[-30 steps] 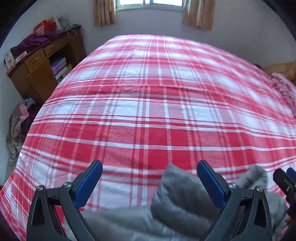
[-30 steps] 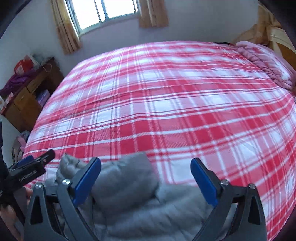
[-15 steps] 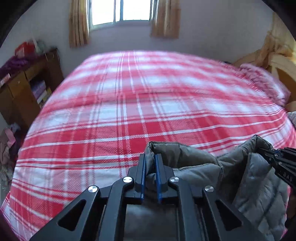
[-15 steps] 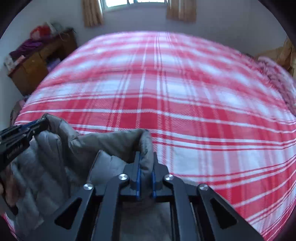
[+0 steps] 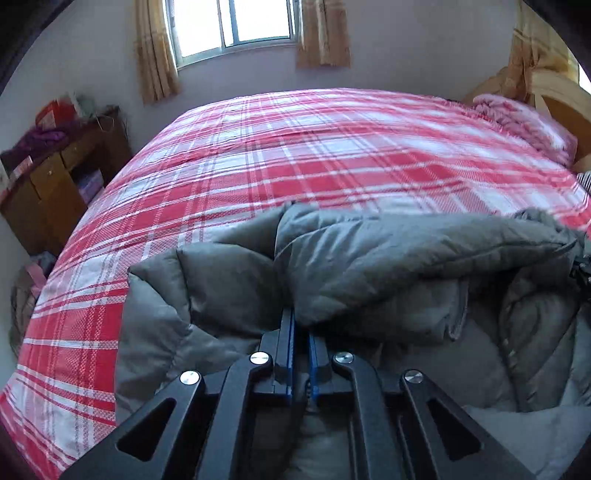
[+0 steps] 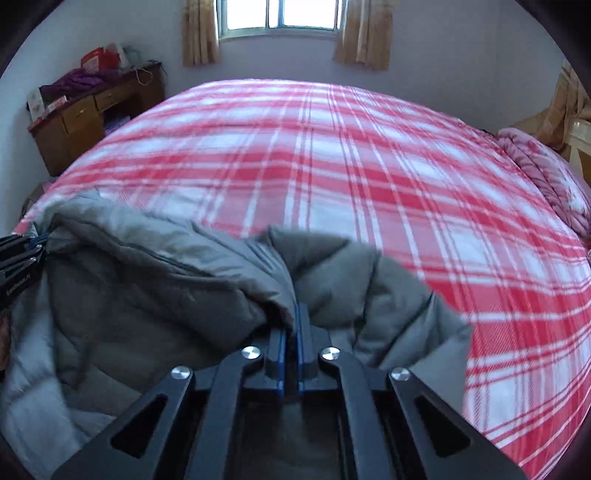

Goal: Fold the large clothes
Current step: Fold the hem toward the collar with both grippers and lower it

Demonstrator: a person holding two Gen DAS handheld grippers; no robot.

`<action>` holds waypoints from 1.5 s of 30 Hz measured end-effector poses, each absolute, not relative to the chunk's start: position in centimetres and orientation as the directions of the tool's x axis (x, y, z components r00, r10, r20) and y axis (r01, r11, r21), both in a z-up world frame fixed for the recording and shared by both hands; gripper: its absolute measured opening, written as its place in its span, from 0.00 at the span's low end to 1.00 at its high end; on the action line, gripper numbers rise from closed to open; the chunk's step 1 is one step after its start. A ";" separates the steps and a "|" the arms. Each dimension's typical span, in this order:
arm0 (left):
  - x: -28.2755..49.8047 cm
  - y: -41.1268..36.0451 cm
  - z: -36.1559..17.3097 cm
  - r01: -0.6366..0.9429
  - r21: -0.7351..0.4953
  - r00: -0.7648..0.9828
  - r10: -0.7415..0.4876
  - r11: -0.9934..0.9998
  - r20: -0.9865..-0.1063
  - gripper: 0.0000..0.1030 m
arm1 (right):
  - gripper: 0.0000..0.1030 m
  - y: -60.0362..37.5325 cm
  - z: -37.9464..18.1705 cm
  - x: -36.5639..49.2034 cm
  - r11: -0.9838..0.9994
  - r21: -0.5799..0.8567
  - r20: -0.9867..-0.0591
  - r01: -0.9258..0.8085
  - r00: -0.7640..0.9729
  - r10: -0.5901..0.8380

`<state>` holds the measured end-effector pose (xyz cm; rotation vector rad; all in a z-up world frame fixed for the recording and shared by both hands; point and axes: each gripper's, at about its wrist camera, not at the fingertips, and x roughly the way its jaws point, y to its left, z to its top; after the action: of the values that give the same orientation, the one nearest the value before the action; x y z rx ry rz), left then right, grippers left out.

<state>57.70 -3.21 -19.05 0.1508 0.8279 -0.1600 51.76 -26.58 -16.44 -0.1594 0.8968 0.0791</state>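
A: Start at the left. What stands off the bed?

B: A wooden desk (image 5: 55, 184) against the wall, with purple cloth and a red box piled on top. Further along that wall, a window (image 5: 236, 26) with tan curtains. Below it the bed with the red plaid sheet (image 5: 332, 155) fills most of both views.

A: And the garment?

B: A grey padded jacket (image 5: 369, 258) lies bunched at the near edge of the bed. In the left wrist view, the left gripper (image 5: 302, 332) is clenched on a fold of it; the blue pads pinch the quilted fabric, which rises up and flops over the fingertips.

A: The other one?

B: The right gripper (image 6: 291, 325) is likewise clamped on a fold of the same jacket, with grey cloth spilling to both sides of its jaws. From the left camera its black tip just shows at the far right edge; from the right camera the left gripper shows at the far left edge, biting the jacket's rim.

A: Anything at the far right?

B: A pink blanket (image 6: 546, 177) lies along the right end of the bed, beside a pale wooden headboard (image 5: 561, 107).
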 end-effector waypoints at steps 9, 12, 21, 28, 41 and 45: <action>55.5 -1.9 -14.6 0.164 0.096 0.668 -0.039 0.982 -0.743 0.07 | 0.22 -27.0 -15.1 50.6 0.972 -0.157 -0.775 -0.173 0.632 -0.012; 54.2 -1.0 -12.0 0.161 0.107 0.711 -0.040 0.981 -0.702 0.35 | 0.63 -27.9 -14.2 49.5 0.973 -0.160 -0.777 -0.169 0.630 -0.019; 58.3 -2.0 -7.8 -0.011 0.082 0.813 0.057 0.997 -0.580 0.97 | 0.41 -29.5 -9.3 48.6 0.999 -0.024 -0.742 -0.032 0.670 0.004; 61.3 -4.7 -14.4 -0.024 0.209 0.725 0.161 0.978 -0.669 0.97 | 0.41 -25.6 -10.8 52.5 0.995 0.096 -0.690 -0.035 0.718 0.092; 60.2 -4.5 -19.6 0.011 0.219 0.692 0.151 0.976 -0.706 0.97 | 0.40 -23.9 -18.6 52.7 0.996 0.025 -0.774 -0.086 0.628 0.073; 60.3 -4.4 -20.0 0.006 0.212 0.683 0.151 0.977 -0.715 0.97 | 0.40 -23.2 -19.4 52.6 0.996 -0.029 -0.769 -0.088 0.639 0.034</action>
<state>60.32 -4.41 -19.97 0.2044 0.8169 0.0817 52.57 -23.22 -19.42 -0.0657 0.8755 0.0700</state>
